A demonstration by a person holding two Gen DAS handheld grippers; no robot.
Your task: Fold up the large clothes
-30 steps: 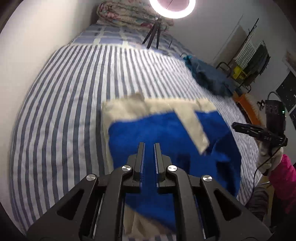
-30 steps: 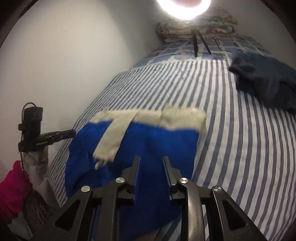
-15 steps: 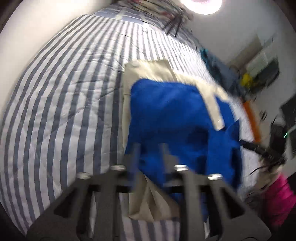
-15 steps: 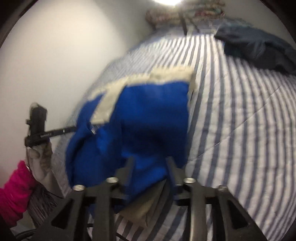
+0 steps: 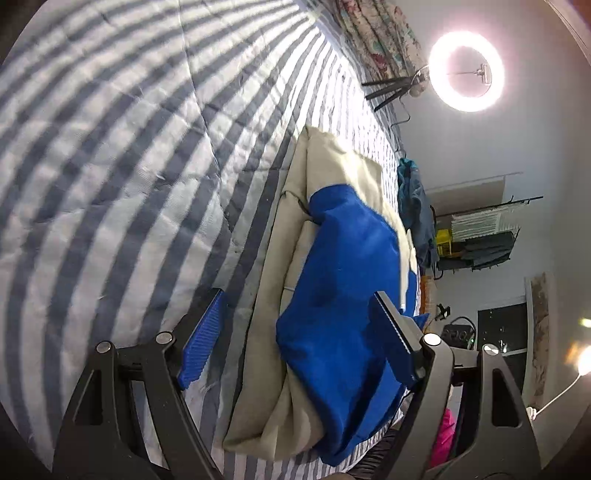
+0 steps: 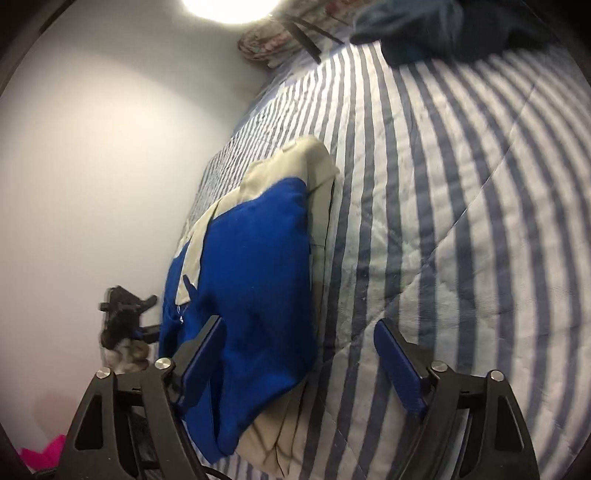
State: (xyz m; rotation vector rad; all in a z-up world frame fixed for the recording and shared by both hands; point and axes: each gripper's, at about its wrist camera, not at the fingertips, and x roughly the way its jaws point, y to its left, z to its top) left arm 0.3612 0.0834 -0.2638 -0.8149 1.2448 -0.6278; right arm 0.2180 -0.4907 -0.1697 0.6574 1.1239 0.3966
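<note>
A blue and cream garment (image 5: 343, 280) lies folded on the striped bed, blue layer over cream. My left gripper (image 5: 299, 325) hangs low over the garment's near end, jaws opening wide. The cloth lies between and below its fingers, and the blue pads do not press on it. In the right wrist view the same garment (image 6: 255, 280) lies left of centre. My right gripper (image 6: 299, 354) is also opening, wide apart over the garment's near right edge, with nothing gripped. The left gripper (image 6: 125, 325) shows blurred at the bed's left edge.
The blue-and-white striped quilt (image 5: 122, 155) spreads wide around the garment. A dark blue heap of clothes (image 6: 436, 33) lies at the far side. A ring light on a tripod (image 5: 465, 70) and a floral bundle (image 5: 376, 33) stand at the bed's head. A wall (image 6: 92, 155) runs alongside.
Both grippers let go of the blue cloth and opened wide. Both sank toward the bed and rolled, so the views tilted. The folded blue layer now rests on the cream part.
</note>
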